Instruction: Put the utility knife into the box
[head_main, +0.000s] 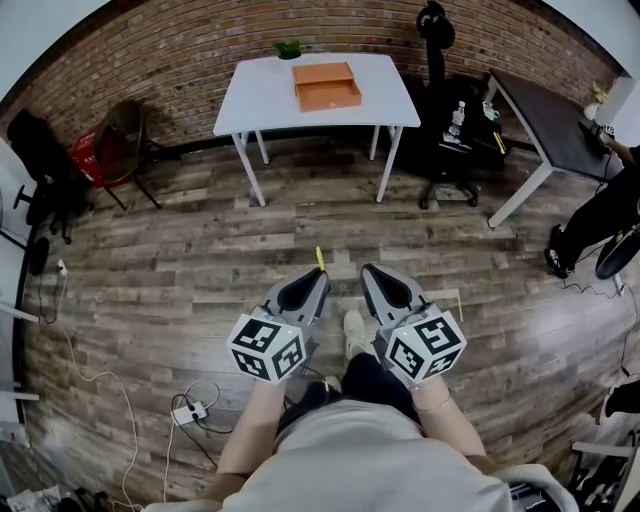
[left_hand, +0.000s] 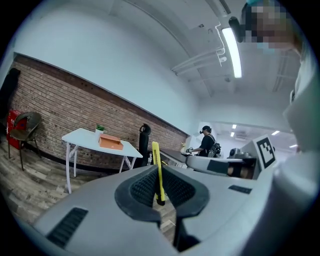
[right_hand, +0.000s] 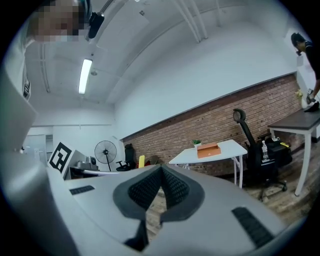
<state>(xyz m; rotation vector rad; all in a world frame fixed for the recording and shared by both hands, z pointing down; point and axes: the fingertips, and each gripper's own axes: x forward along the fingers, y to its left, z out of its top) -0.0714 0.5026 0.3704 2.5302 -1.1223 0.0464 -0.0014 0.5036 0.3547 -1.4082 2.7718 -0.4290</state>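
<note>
A thin yellow utility knife (left_hand: 157, 170) stands upright between the pads of my left gripper (left_hand: 159, 192), which is shut on it. In the head view its yellow tip (head_main: 320, 257) sticks out ahead of the left gripper (head_main: 309, 285), held low in front of my body. My right gripper (head_main: 378, 280) is beside it, jaws closed together with nothing between them (right_hand: 161, 192). The orange box (head_main: 326, 86) lies open on the white table (head_main: 260, 100) far ahead by the brick wall, also seen small as the box (left_hand: 110, 142) and the box (right_hand: 208, 149).
Wood floor lies between me and the table. A black office chair (head_main: 445, 110) and a dark desk (head_main: 550, 115) stand to the right, a red chair (head_main: 115, 150) to the left. A power strip and cables (head_main: 190, 410) lie near my feet. A person (head_main: 610, 215) sits at far right.
</note>
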